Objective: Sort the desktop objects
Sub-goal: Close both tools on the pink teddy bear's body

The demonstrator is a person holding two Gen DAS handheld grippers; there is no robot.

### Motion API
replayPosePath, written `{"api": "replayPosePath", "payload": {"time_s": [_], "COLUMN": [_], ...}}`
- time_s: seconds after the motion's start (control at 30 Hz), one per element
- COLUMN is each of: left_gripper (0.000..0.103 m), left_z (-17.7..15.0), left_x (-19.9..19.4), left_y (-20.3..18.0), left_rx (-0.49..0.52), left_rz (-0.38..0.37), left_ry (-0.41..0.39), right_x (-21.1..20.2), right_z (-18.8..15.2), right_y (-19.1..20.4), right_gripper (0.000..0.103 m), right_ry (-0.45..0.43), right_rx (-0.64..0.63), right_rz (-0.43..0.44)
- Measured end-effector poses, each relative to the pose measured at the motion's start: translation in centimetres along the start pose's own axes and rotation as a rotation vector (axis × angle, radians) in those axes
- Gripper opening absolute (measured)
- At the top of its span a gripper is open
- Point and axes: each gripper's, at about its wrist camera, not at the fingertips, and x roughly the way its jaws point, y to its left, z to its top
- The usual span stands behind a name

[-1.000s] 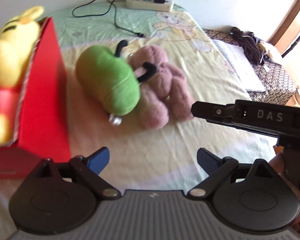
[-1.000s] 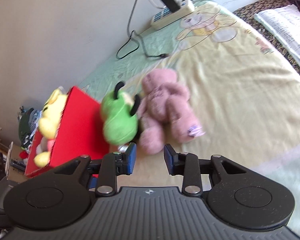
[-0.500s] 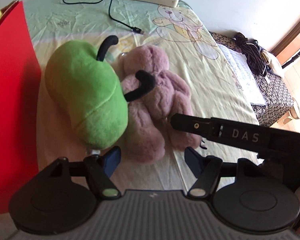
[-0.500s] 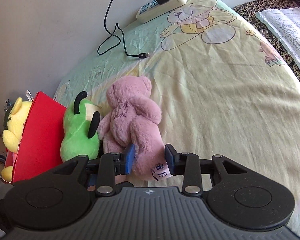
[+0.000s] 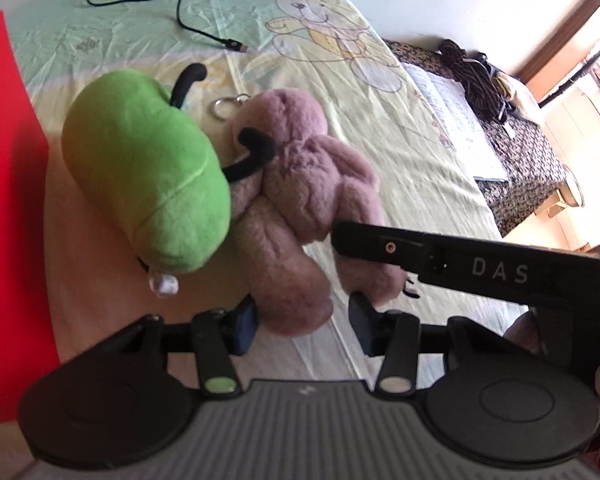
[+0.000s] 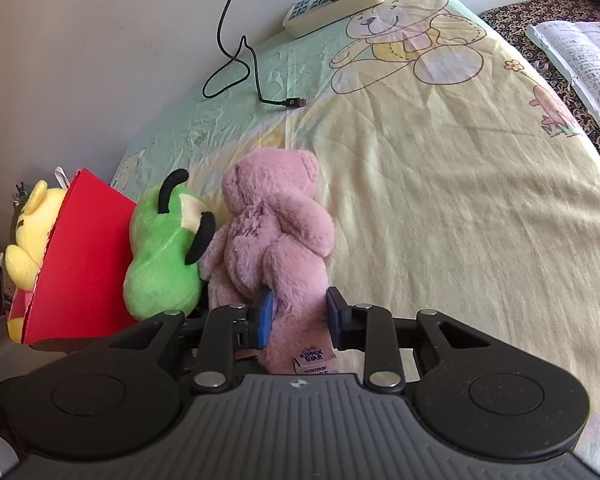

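Note:
A pink plush bear (image 5: 300, 200) lies face down on the bedsheet, touching a green plush toy (image 5: 148, 176) on its left. My left gripper (image 5: 302, 324) is open, its jaws on either side of one bear leg. My right gripper (image 6: 298, 320) is open around the bear's (image 6: 276, 236) other leg, with the label just below; the green toy (image 6: 160, 256) lies left of it. The right gripper's finger (image 5: 440, 256) crosses the left wrist view. A red box (image 6: 80, 264) holds a yellow plush (image 6: 28, 236).
A power strip (image 6: 336, 4) with a black charger and a loose cable (image 6: 252, 72) lies at the far edge by the wall. Papers (image 6: 580, 52) rest on a patterned seat to the right. The red box wall (image 5: 8, 200) stands close on the left.
Both grippers have moved forward onto the pink bear's legs. The left jaws have narrowed and the right jaws have widened around the legs.

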Motion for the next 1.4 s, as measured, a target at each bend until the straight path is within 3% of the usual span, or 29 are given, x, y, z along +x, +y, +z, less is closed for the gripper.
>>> {"api": "replayPosePath", "payload": {"time_s": [0.43, 0.6, 0.93, 1.27, 1.4], "left_gripper": [0.049, 0.050, 0.059, 0.060, 0.062], "left_z": [-7.4, -9.4, -7.0, -5.3, -5.1], "left_x": [-2.0, -2.4, -4.0, -1.4, -1.1], "left_y": [-3.5, -3.2, -2.7, -3.0, -3.1], "left_rx": [0.223, 0.230, 0.164, 0.116, 0.107], "left_rz": [-0.096, -0.099, -0.068, -0.053, -0.048], "left_ry": [0.115, 0.148, 0.039, 0.059, 0.065], "right_x": [-5.3, -6.2, -6.5, -6.1, -4.8], "right_z": [-6.6, -9.5, -8.1, -6.9, -6.3], "right_y": [-0.1, 0.0, -1.5, -2.6, -3.2], "right_gripper": [0.030, 0.032, 0.046, 0.054, 0.053], "right_ry": [0.098, 0.136, 0.054, 0.010, 0.053], "right_rx": [-0.003, 0.020, 0.140, 0.163, 0.213], "right_rz": [-0.035, -0.023, 0.000, -0.006, 0.074]}}
